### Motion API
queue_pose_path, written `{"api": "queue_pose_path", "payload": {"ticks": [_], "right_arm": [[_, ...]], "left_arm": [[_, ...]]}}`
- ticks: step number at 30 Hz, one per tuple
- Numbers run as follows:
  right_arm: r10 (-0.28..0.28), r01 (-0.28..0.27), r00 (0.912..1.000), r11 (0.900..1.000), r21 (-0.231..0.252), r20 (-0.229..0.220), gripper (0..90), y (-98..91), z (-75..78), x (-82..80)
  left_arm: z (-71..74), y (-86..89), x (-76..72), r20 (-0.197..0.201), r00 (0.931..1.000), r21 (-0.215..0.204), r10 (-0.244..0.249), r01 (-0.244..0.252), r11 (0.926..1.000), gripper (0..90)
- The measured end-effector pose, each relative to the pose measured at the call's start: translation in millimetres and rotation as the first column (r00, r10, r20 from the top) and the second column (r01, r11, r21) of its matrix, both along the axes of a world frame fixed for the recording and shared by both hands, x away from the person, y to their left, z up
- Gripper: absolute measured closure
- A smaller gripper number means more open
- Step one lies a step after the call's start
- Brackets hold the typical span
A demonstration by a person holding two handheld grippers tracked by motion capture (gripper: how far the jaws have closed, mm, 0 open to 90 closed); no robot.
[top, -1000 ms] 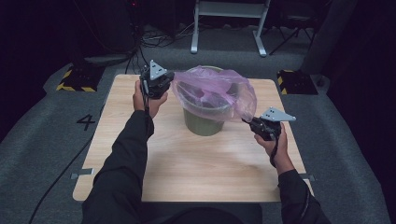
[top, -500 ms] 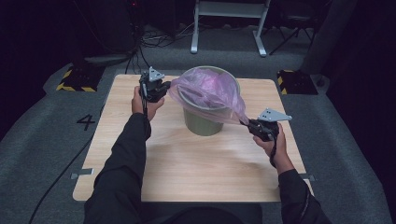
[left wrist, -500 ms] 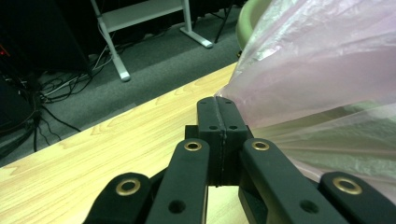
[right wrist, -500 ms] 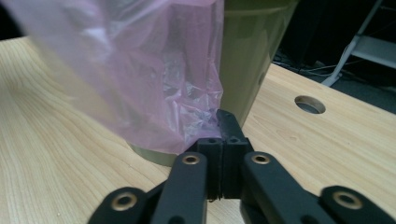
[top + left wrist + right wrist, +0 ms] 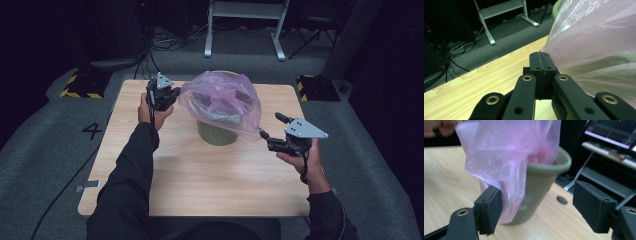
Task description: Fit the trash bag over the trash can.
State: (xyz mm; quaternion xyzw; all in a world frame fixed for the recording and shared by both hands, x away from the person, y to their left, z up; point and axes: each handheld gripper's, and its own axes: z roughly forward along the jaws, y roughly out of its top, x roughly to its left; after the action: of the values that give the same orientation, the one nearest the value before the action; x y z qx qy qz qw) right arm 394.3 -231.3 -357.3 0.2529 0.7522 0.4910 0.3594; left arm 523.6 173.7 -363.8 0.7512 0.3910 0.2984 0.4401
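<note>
Wooden surface (image 5: pixel 200 180) holds bin (image 5: pixel 217 134); bag (image 5: pixel 220 102) draped over, not fitted. Our left tool (image 5: pixel 167 97) pinches bag; right tool (image 5: pixel 272 132) just opened, bag loose between.

A light wooden table (image 5: pixel 200 185) stands on a grey carpet (image 5: pixel 45 150) in a dark room. A black "4" (image 5: pixel 93 130) is marked on the carpet left of it. Yellow-and-black striped blocks (image 5: pixel 80 84) sit near both far corners. Behind stands a white metal frame (image 5: pixel 245 25), with cables (image 5: pixel 165 42) strewn beside it. A lit monitor (image 5: pixel 614 132) glows on a shelf.
</note>
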Motion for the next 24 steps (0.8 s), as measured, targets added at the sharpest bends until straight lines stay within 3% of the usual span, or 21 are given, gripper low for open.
{"api": "queue_pose_path", "payload": {"ticks": [4, 7, 9, 11, 15, 17, 20, 23, 24], "right_arm": [[0.039, -0.041, 0.9985, 0.9981, 0.045, 0.037, 26.5, 7.8, 23.7, -8.2], [0.064, -0.066, 0.9971, 0.9969, 0.042, 0.042, 26.2, 11.3, 34.4, -10.0], [0.072, -0.072, 0.9964, 0.9973, 0.013, 0.046, 26.4, 12.2, 37.8, -14.4], [0.04, -0.039, 0.9976, 0.9991, -0.019, 0.057, 29.3, 9.7, 34.9, -17.4], [-0.022, 0.021, 0.9996, 0.9983, -0.055, -0.019, 31.1, -3.7, 14.6, -11.1], [-0.062, 0.059, 0.9961, 0.9972, -0.046, -0.062, 31.3, -14.1, 2.8, -5.2], [-0.069, 0.067, 0.9932, 0.9976, -0.017, -0.094, 29.9, -26.9, -5.9, -2.5], [-0.049, 0.05, 0.9946, 0.9987, 0.011, -0.091, 27.2, -32.2, -4.6, -4.6], [-0.036, 0.037, 0.9972, 0.9992, 0.012, -0.066, 26.4, -32.3, 0.3, -7.9]], "left_arm": [[0.5, -1.6, -1.0, 0.004, 1.0, 0.009, 0.002, -0.002, 1.0, 90.0], [0.9, -1.7, -1.8, 0.005, 1.0, 0.019, 0.002, -0.002, 0.9998, 90.0], [0.8, -1.1, -2.3, 0.006, 1.0, 0.016, 0.003, -0.003, 0.9999, 90.0], [1.2, -0.2, -2.9, 0.006, 1.0, 0.019, 0.003, -0.003, 0.9998, 90.0], [2.8, 1.4, -5.9, 0.009, 0.9999, 0.019, 0.004, -0.004, 0.9998, 90.0], [3.2, 1.9, -6.7, 0.011, 0.9999, 0.023, 0.003, -0.003, 0.9997, 90.0], [3.3, 1.9, -7.5, 0.011, 0.9999, 0.021, 0.004, -0.004, 0.9998, 90.0], [2.8, 0.8, -6.9, 0.013, 0.9999, 0.031, 0.0, 0.0, 0.9995, 90.0], [2.6, 0.4, -6.7, 0.01, 0.9999, 0.031, -0.002, 0.002, 0.9995, 90.0]]}}
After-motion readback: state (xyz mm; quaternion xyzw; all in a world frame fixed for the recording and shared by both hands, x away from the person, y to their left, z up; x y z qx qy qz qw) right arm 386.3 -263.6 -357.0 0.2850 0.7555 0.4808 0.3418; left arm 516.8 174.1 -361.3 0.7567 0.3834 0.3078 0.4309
